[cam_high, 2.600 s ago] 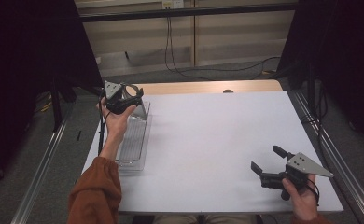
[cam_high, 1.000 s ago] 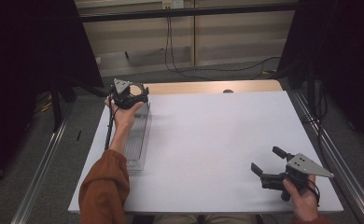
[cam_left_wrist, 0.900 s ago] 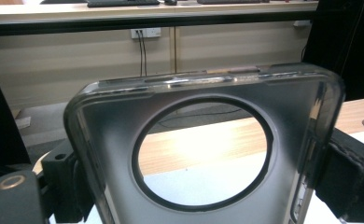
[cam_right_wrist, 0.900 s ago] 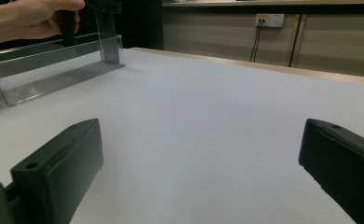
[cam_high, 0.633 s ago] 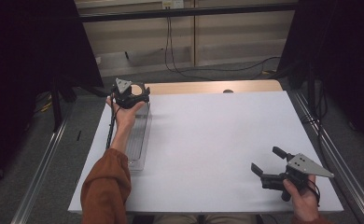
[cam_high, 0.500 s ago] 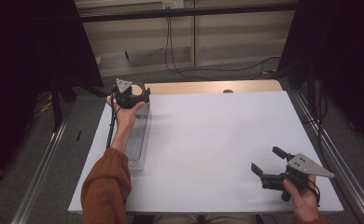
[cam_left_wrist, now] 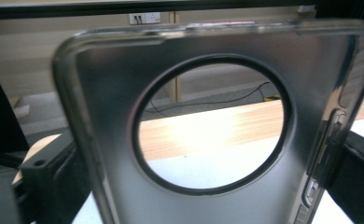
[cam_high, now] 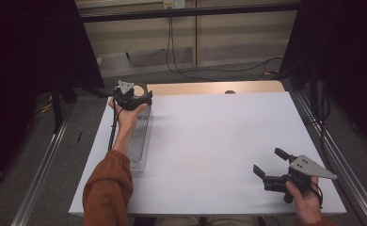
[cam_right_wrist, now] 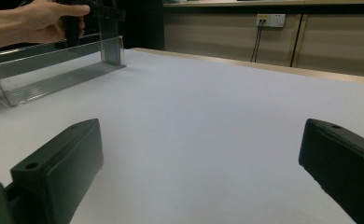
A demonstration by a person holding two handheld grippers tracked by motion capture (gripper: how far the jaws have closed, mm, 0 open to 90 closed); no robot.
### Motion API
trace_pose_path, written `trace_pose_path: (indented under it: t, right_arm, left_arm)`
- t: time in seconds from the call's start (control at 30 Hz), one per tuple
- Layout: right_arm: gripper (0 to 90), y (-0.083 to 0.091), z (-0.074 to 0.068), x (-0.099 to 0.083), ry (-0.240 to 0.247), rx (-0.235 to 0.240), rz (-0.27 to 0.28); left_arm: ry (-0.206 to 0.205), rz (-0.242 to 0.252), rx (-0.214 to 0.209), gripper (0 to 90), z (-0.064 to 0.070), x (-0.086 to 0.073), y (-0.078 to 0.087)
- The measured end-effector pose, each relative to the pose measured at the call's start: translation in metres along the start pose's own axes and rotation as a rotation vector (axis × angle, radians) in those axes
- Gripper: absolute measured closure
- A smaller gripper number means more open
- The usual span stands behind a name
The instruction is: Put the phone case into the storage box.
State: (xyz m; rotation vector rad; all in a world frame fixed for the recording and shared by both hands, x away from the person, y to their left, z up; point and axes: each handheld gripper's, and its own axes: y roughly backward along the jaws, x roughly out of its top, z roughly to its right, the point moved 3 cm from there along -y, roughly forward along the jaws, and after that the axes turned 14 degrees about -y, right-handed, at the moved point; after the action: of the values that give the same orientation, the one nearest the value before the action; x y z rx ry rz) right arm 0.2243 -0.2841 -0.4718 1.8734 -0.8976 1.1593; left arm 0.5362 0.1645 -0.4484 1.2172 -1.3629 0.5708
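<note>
My left gripper (cam_high: 132,97) is held up over the far end of a clear plastic tray (cam_high: 139,136) at the table's left side. It is shut on a clear phone case (cam_left_wrist: 101,116) with a large round camera hole, which stands upright between the black jaws in the left gripper view. The case's ring shows faintly at the gripper's far side (cam_high: 138,89). My right gripper (cam_high: 268,161) rests in a hand near the front right corner, open with nothing between its jaws (cam_right_wrist: 201,154). The right gripper view catches the left hand and left gripper (cam_right_wrist: 84,14) above the tray (cam_right_wrist: 54,70).
A white sheet (cam_high: 219,141) covers the table, with a wooden strip (cam_high: 210,88) along the far edge. Metal rails (cam_high: 332,160) run along both sides. Cables (cam_high: 195,70) lie on the floor behind the table.
The left gripper has shifted a little to the right over the tray's far end and turned, carrying the case. The right gripper has stayed where it was, still open.
</note>
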Motion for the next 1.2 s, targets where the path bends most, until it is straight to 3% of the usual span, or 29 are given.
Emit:
trace_pose_path:
  t: [0.2, 0.27, 0.37, 0.47, 0.67, 0.77, 0.9, 1.03, 1.1, 1.2]
  right_arm:
    - [0.0, 0.0, 0.0, 0.0, 0.004, 0.002, 0.0]
    - [0.0, 0.0, 0.0, 0.0, 0.007, 0.001, 0.0]
    - [0.0, 0.0, 0.0, 0.0, 0.005, 0.001, 0.001]
    - [0.0, 0.0, 0.0, 0.0, 0.004, 0.002, 0.0]
    - [0.0, 0.0, -0.001, 0.0, 0.01, 0.005, -0.001]
    - [0.0, -0.001, 0.0, 0.0, 0.014, 0.005, -0.001]
    - [0.0, -0.001, -0.001, 0.0, 0.013, 0.006, -0.002]
    - [0.0, -0.001, -0.001, 0.0, 0.013, 0.01, -0.007]
    - [0.0, -0.001, -0.001, 0.0, 0.012, 0.005, -0.002]
    - [0.0, -0.001, -0.001, 0.0, 0.014, 0.007, -0.005]
  left_arm:
    - [0.067, 0.003, -0.068, 1.6, -0.003, -0.003, 0.004]
    - [0.049, -0.024, -0.047, 1.6, -0.003, -0.005, 0.003]
    - [0.062, -0.027, -0.071, 1.4, -0.004, -0.007, 0.004]
    - [0.037, -0.043, -0.069, 1.6, -0.002, -0.006, 0.007]
    - [0.031, -0.03, -0.066, 1.8, -0.001, -0.009, 0.013]
    - [0.033, -0.025, -0.085, 1.8, 0.0, -0.009, 0.016]
    - [0.039, -0.016, -0.071, 1.9, 0.001, -0.008, 0.02]
    - [0.014, 0.006, -0.076, 1.9, 0.001, -0.006, 0.026]
    - [0.0, 0.01, -0.059, 2.0, 0.001, -0.004, 0.03]
    - [0.012, 0.025, -0.072, 1.9, -0.002, -0.004, 0.034]
